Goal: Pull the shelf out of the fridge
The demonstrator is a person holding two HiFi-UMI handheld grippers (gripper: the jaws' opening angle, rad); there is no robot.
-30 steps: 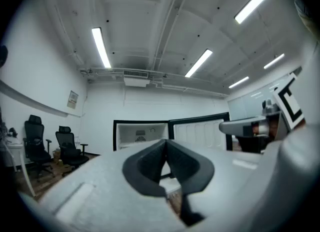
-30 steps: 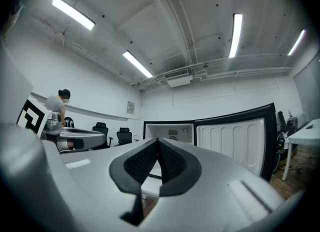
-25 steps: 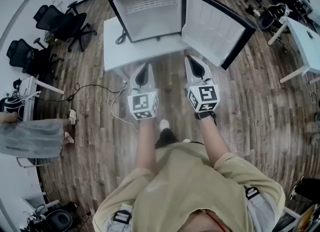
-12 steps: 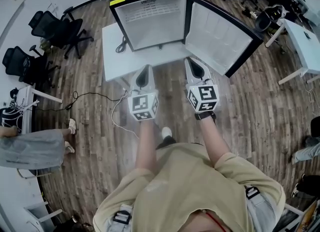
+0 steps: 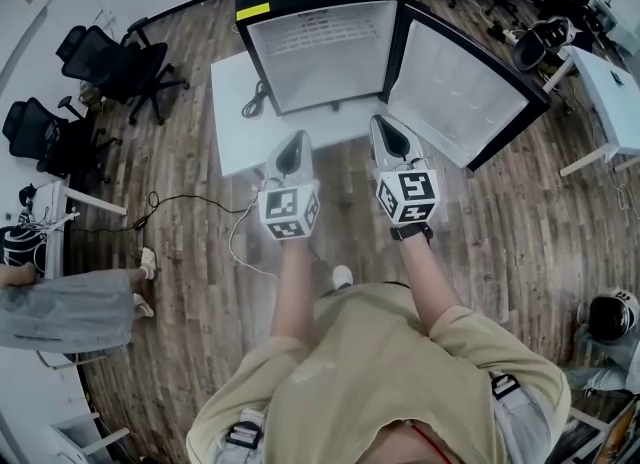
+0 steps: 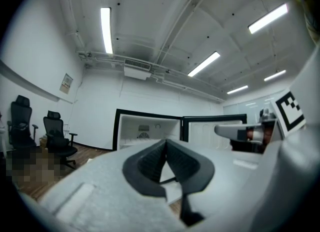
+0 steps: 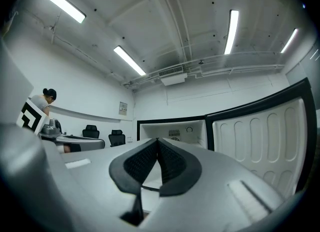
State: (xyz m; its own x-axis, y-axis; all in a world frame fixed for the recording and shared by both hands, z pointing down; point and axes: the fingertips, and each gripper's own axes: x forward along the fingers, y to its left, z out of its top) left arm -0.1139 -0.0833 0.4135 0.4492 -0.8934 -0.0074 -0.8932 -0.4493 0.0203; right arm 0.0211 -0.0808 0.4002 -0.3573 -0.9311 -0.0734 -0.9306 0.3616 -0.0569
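A black mini fridge (image 5: pixel 318 40) stands on a white table (image 5: pixel 236 124), and its door (image 5: pixel 457 79) is swung open to the right. Faint lines across the upper white interior look like the wire shelf (image 5: pixel 314 28). Both grippers hover side by side over the table's front edge, short of the fridge opening. My left gripper (image 5: pixel 297 136) is shut with nothing in it, its pads meeting at the tip (image 6: pixel 166 141). My right gripper (image 5: pixel 381 120) is likewise shut and empty (image 7: pixel 157 140). Each points toward the fridge (image 6: pixel 150 131) (image 7: pixel 175 133).
A cable (image 5: pixel 255 102) lies on the table's left part and trails across the wooden floor. Black office chairs (image 5: pixel 110 52) stand at the left, where a person (image 5: pixel 60 292) sits. Another white table (image 5: pixel 610 82) stands at the right, with more chairs behind it.
The fridge has shifted right and slightly down in the head view. Both grippers stay shut and side by side, almost unmoved.
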